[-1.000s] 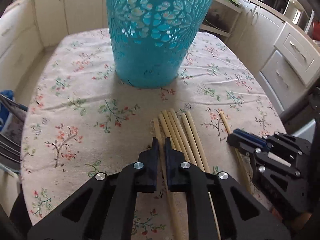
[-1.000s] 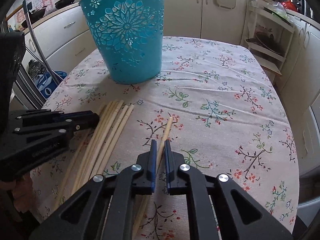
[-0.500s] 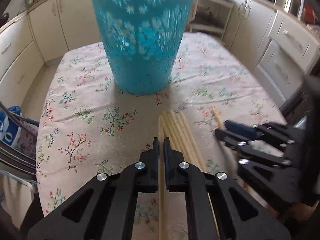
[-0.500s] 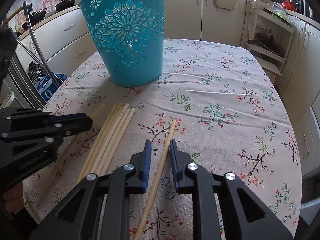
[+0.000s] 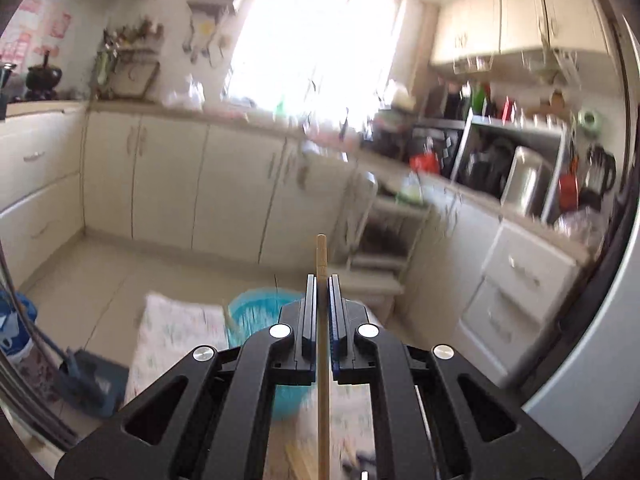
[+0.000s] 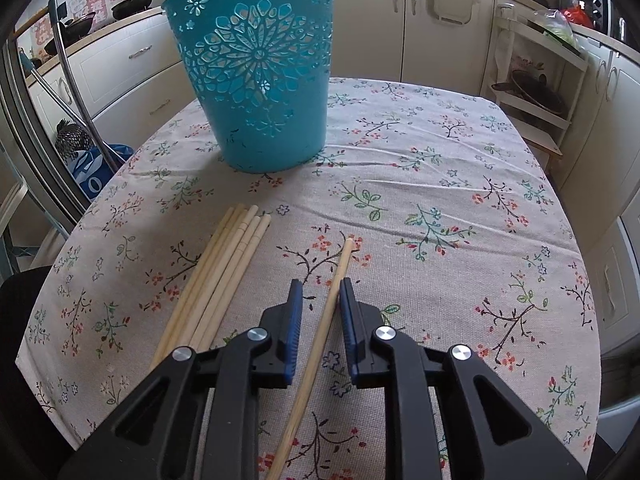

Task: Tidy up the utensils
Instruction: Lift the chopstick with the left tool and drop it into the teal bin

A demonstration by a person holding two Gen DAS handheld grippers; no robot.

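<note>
Left gripper point(image 5: 322, 280), chopstick point(image 5: 321, 256) now aloft

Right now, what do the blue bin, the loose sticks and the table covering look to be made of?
Blue bin: probably moulded plastic, with a cut-through flower pattern and a faint sheen.
Sticks: pale, matte, straight with squared ends, likely bamboo or wood chopsticks; the single one between the open right tongs looks the same.
Table covering: woven cloth, with visible weave, wrinkles and a printed floral pattern.

A: What's the left hand-held gripper point(image 5: 321, 280) holding?

B: Its jaws are clamped on a thin pale wooden chopstick point(image 5: 322, 360), tip poking past them.

A: And below?

B: A blurred turquoise plastic bucket point(image 5: 256, 312) on the floral-clothed desk point(image 5: 176, 332).
</note>
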